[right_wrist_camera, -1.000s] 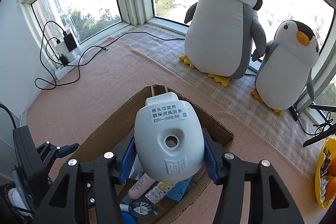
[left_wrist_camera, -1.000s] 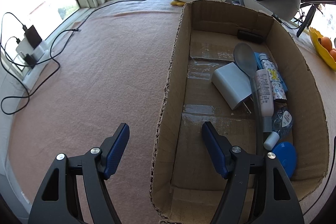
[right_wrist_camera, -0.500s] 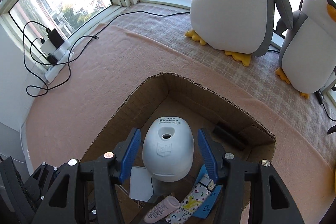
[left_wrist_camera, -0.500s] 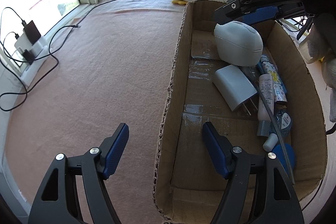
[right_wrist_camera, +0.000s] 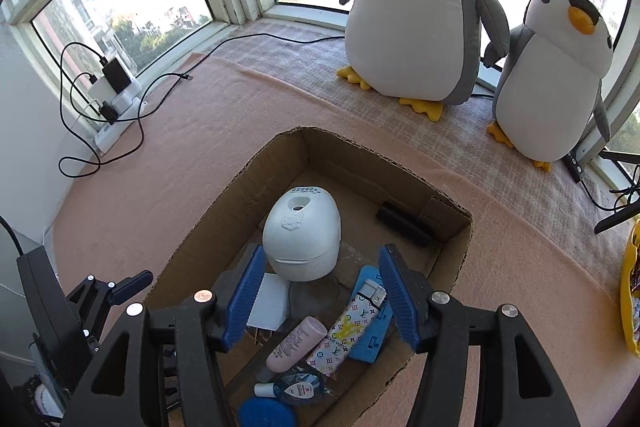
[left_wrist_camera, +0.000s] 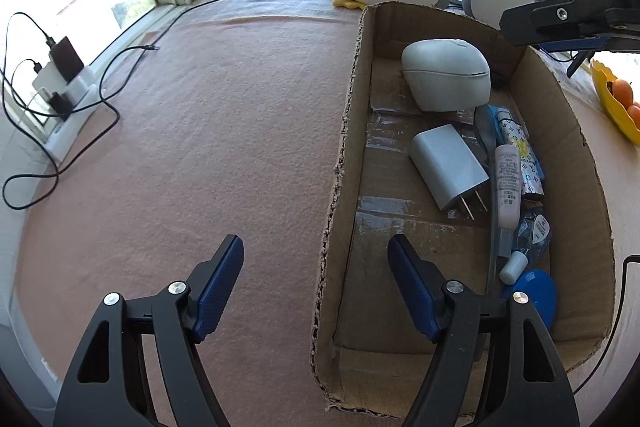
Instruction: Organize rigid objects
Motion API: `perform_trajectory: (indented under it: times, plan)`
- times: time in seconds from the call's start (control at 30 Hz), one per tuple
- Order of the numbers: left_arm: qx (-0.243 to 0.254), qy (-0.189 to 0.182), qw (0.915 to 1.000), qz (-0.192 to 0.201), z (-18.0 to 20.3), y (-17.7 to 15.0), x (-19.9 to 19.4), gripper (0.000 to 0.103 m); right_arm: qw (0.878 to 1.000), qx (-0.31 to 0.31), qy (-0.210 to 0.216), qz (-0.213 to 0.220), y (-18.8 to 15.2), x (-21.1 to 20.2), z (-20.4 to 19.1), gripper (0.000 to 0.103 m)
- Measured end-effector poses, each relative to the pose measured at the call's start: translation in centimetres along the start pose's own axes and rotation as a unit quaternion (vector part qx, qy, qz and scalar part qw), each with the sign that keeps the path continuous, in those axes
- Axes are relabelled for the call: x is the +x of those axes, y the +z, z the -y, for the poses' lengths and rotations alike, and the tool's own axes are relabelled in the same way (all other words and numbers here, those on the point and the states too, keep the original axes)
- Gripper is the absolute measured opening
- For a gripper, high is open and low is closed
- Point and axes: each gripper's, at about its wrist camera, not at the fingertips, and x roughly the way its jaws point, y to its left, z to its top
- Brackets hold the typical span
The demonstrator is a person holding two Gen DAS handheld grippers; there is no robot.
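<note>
While the left gripper (left_wrist_camera: 316, 279) is gaping wide astride the box (left_wrist_camera: 344, 163) wall, the white device (left_wrist_camera: 446, 75) is lying inside at the far end — beside the charger (left_wrist_camera: 448, 167). From the right view, the right gripper (right_wrist_camera: 320, 291) is hanging spread and empty over the device (right_wrist_camera: 302, 239) — touching nothing.
</note>
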Motion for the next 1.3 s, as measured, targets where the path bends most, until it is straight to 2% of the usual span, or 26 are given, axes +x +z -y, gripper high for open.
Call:
perform_trajectory:
  times: [0.4, 0.73, 0.87, 1.03, 1.3]
  plan:
    - [0.004, -0.011, 0.9989, 0.045, 0.3, 0.6, -5.8, 0.075, 0.999, 0.024, -0.016, 0.037, -4.1, -8.5, 0.4, 0.065]
    - [0.003, -0.025, 0.9957, 0.089, 0.6, 1.1, -11.1, 0.076, 0.993, 0.053, -0.062, 0.085, -8.1, -15.3, -0.2, 0.075]
    - [0.007, -0.025, 0.9941, 0.105, 0.9, 0.9, -13.1, 0.082, 0.99, 0.063, -0.081, 0.097, -9.7, -16.6, -0.3, 0.076]
    - [0.015, -0.025, 0.9926, 0.118, 1.4, 0.3, -15.0, 0.082, 0.987, 0.076, -0.099, 0.098, -11.8, -17.3, -0.6, 0.079]
    - [0.02, -0.033, 0.9921, 0.12, 2.2, -0.5, -16.5, 0.082, 0.984, 0.109, -0.101, 0.098, -14.6, -17.7, -0.8, 0.08]
